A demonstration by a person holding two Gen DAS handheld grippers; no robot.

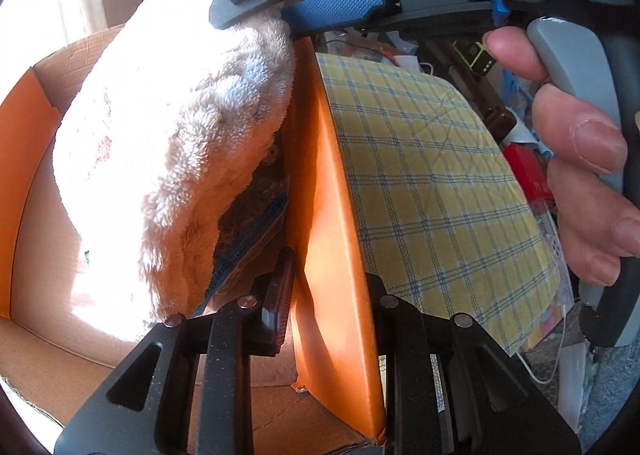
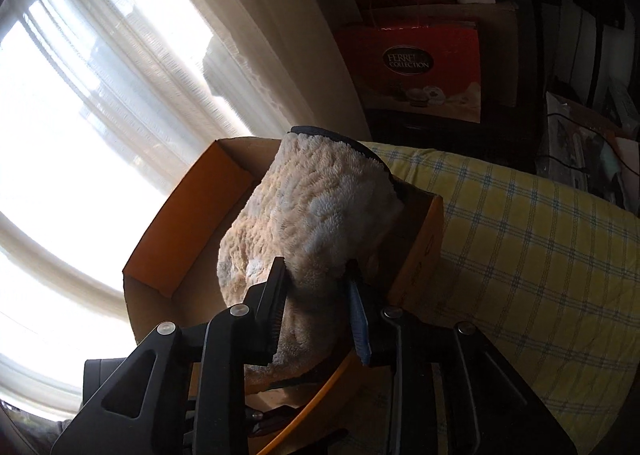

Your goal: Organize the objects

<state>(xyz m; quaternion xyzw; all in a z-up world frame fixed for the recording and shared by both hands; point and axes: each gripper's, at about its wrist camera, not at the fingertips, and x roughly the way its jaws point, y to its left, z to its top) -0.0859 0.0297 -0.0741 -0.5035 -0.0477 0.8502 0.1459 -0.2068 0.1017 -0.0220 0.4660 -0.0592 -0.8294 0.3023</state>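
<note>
A fluffy cream slipper (image 1: 172, 159) with a dark sole hangs over an orange cardboard box (image 1: 24, 175). My left gripper (image 1: 328, 295) is shut on the box's orange side flap (image 1: 336, 255). My right gripper (image 2: 316, 291) is shut on the slipper (image 2: 312, 211) and holds it above the open box (image 2: 192, 223). The right gripper's blue pad (image 1: 340, 9) shows at the top of the left wrist view, on the slipper. What lies under the slipper in the box is hidden.
The box rests on a yellow checked quilt (image 1: 432, 191), also seen in the right wrist view (image 2: 532, 275). A bright curtained window (image 2: 100, 115) is on the left. Red gift boxes (image 2: 412, 67) stand behind. Clutter (image 1: 520, 159) lies past the quilt's edge.
</note>
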